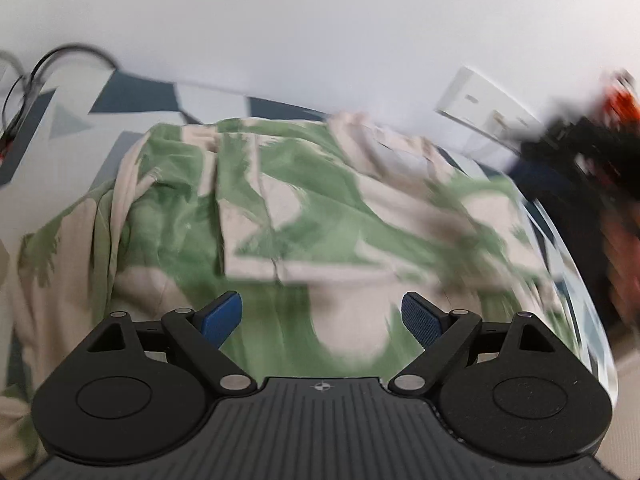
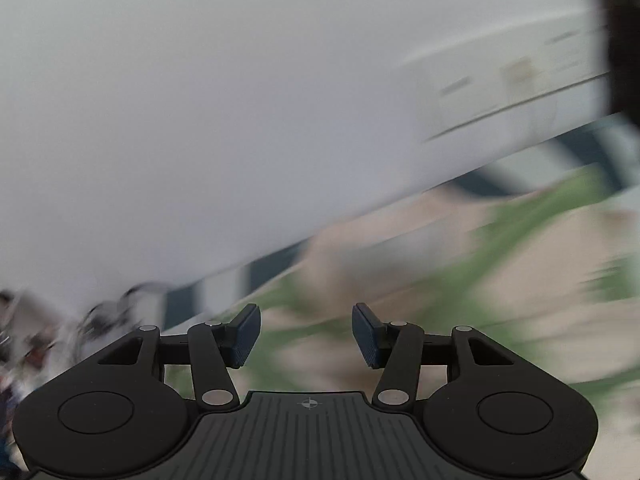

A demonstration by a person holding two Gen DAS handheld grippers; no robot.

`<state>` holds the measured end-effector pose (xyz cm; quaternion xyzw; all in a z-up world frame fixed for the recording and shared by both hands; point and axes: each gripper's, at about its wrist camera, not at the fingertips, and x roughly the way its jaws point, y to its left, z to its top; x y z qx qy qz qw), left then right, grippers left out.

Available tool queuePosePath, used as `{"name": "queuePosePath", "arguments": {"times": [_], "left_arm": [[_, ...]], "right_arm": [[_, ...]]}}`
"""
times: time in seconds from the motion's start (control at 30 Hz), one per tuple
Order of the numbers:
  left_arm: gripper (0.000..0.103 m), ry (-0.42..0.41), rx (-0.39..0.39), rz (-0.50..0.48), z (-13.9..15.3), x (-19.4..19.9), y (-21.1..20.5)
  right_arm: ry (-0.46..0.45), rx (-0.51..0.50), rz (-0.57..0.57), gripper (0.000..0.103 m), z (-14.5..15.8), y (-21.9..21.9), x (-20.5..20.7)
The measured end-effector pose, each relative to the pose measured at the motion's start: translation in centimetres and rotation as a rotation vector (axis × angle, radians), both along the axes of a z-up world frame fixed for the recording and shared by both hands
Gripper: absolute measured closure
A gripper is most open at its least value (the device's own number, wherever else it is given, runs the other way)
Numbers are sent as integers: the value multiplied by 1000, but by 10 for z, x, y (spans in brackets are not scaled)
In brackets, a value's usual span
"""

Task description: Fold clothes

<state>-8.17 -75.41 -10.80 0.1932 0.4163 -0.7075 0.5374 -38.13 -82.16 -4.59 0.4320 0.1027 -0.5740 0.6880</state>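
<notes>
1. The green and beige patterned cloth garment [image 1: 280, 200] lies spread and partly folded on a surface with a white and dark blue geometric cover [image 1: 132, 92]. One folded flap lies on top, near the middle of the garment.
2. The left tool [image 1: 322, 316] hangs above the near part of the garment. Its jaws stand wide apart, and its blue pads [image 1: 224, 316] hold nothing; only cloth shows below the gap.
3. The right tool [image 2: 306, 336] is seen in a very blurred picture. Its jaws are about half open, with nothing between them. The garment [image 2: 460, 280] shows as green and beige streaks under and to the right of this tool.
4. From the left wrist view, a black and orange object [image 1: 600, 140] is at the right edge of the garment, too blurred to tell more.
5. Behind the garment rises a plain white wall [image 1: 320, 20], which carries a white socket plate [image 1: 480, 100] to the right.
6. Black looped cables [image 1: 52, 64] lie on the cover, to the far left of the garment.
</notes>
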Motion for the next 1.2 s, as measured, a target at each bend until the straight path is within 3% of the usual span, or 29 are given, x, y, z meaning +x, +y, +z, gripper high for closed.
{"name": "queuePosePath", "arguments": {"times": [0.1,0.17,0.23,0.3,0.37,0.4,0.47,0.57,0.67,0.7,0.73,0.77,0.9,1.03,1.07,1.1,1.13,1.17,1.2], "left_arm": [[14,21,28,158,-8,9,-17],[14,65,61,235,-15,16,-25],[16,93,80,285,-19,18,-30],[25,93,67,306,-19,17,-32],[64,97,74,319,-17,17,-33],[70,109,84,330,-17,17,-31],[93,136,88,345,-15,18,-28],[98,124,68,340,-9,16,-26],[99,114,50,351,0,16,-28],[99,118,41,359,5,17,-28],[100,122,32,366,10,19,-26],[100,122,24,366,15,20,-24],[100,115,45,327,24,28,-5],[98,73,153,284,-1,31,-2],[94,64,189,276,-8,31,-4],[82,57,213,268,-13,31,-5],[67,59,202,261,-12,30,-6],[40,60,188,256,-10,30,-8],[30,56,166,260,-5,29,-11]], "right_arm": [[156,-121,-220,50,15,55,-63],[187,-151,-341,48,11,90,-99],[161,-112,-428,49,-5,113,-128],[-20,-51,-460,52,-30,125,-154],[-236,-9,-479,52,-55,131,-175],[-321,7,-486,52,-66,129,-179],[-487,41,-500,53,-89,126,-187],[-609,95,-490,53,-110,109,-183],[-600,160,-535,53,-121,92,-179],[-589,178,-554,63,-123,88,-180],[-579,189,-578,91,-124,85,-183],[-574,166,-592,99,-119,87,-187],[-500,81,-570,101,-91,99,-194],[-422,199,-537,98,-97,110,-188],[-385,243,-539,95,-101,111,-185],[-350,284,-541,86,-106,112,-183],[-337,301,-550,79,-106,113,-181],[-324,313,-555,78,-105,115,-179],[-307,295,-536,75,-100,115,-176]]}}
